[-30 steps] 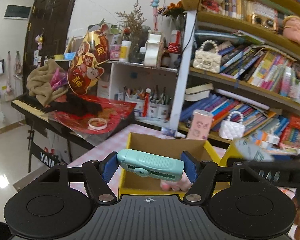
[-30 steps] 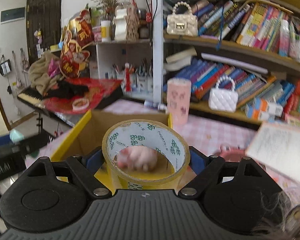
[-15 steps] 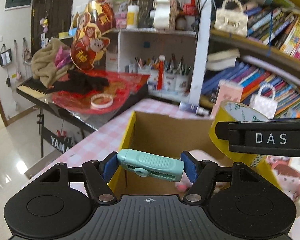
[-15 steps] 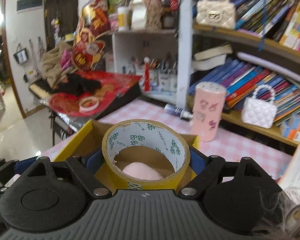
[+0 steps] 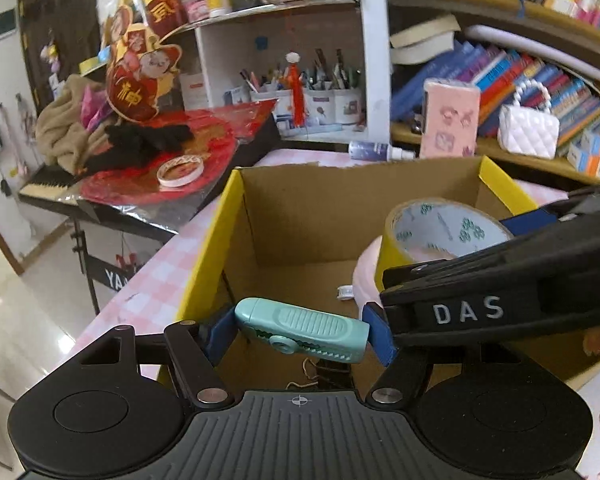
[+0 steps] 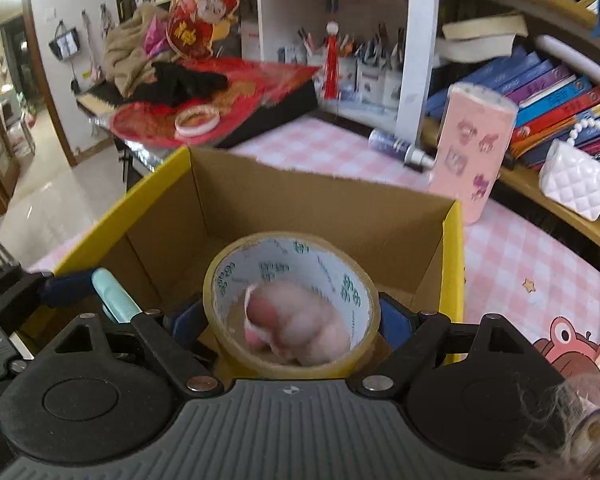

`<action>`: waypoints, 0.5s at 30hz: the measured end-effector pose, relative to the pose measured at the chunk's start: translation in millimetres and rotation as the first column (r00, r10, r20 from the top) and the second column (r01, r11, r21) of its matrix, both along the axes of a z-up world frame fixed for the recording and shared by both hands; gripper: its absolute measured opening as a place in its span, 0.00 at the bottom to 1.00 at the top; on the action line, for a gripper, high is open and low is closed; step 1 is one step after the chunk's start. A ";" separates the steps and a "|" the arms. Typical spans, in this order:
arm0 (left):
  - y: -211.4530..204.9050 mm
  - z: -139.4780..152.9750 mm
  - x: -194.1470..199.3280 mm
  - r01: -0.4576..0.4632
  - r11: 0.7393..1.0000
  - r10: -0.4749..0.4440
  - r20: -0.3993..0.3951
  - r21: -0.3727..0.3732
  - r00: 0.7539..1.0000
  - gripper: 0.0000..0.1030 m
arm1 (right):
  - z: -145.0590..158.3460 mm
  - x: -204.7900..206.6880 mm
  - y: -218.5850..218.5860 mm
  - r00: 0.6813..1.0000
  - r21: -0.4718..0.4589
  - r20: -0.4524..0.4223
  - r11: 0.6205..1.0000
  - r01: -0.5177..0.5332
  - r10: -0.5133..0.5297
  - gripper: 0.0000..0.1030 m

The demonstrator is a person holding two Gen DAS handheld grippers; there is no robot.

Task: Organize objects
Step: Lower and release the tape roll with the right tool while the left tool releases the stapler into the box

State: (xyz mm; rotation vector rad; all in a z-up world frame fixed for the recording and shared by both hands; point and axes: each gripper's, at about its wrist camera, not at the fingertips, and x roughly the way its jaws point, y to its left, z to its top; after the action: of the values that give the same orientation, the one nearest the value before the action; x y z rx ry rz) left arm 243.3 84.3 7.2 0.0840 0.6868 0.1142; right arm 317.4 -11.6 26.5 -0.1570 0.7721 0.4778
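- My left gripper (image 5: pixel 300 330) has its blue-padded fingers (image 5: pixel 216 334) clamped on a mint-green plastic correction-tape dispenser (image 5: pixel 302 330), held crosswise over the near left part of an open brown cardboard box with yellow outer walls (image 5: pixel 220 232).
- My right gripper (image 6: pixel 290 322) grips a wide roll of yellowish-tan packing tape with a white printed core (image 6: pixel 292 304), fingers pressed to its sides, the roll's opening facing the camera.
- In the left wrist view that roll (image 5: pixel 440 236) hangs above the right half of the box, and the right gripper's black body (image 5: pixel 500 280) crosses just above my left gripper's right finger.
- A soft pink plush object (image 6: pixel 300 330) lies inside the box, seen through the roll's hole; it is too blurred for me to identify.
- The box stands on a table with a pink-and-white checked cloth (image 6: pixel 520 256).
- Beyond the box, on the far right, a pink cylindrical canister with printed figures (image 6: pixel 474 160) stands upright on the table, and a small purple spray bottle (image 6: pixel 400 148) lies on its side just left of it.
- A white quilted mini handbag with a bead handle (image 6: pixel 578 178) sits on the low bookshelf at the far right.
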 end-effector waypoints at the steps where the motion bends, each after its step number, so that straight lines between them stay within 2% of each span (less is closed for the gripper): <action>1: -1.6 -0.7 -1.5 0.005 1.000 -0.005 -0.001 0.003 1.000 0.68 | -2.3 0.9 -0.4 1.000 -0.004 -0.011 1.000 -0.002 0.002 0.84; 4: -4.6 -1.0 -6.6 0.010 1.000 -0.010 0.006 0.004 1.000 0.77 | -8.7 4.4 0.0 0.999 -0.020 -0.050 1.000 -0.007 0.006 0.84; 12: 1.4 5.1 -20.2 -0.007 0.999 0.008 0.020 -0.043 1.000 0.81 | -10.1 4.5 4.9 0.997 -0.059 -0.073 0.998 -0.032 0.028 0.85; 15: 0.4 8.8 -26.2 -0.003 0.999 0.004 0.038 -0.034 0.999 0.87 | -9.6 3.9 4.4 0.997 -0.056 -0.071 0.998 -0.021 0.017 0.85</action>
State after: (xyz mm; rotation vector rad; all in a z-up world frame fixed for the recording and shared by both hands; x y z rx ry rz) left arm 217.1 84.8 16.0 0.0480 0.6506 0.1070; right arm 321.3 -7.2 16.9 -0.2018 0.8548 0.4819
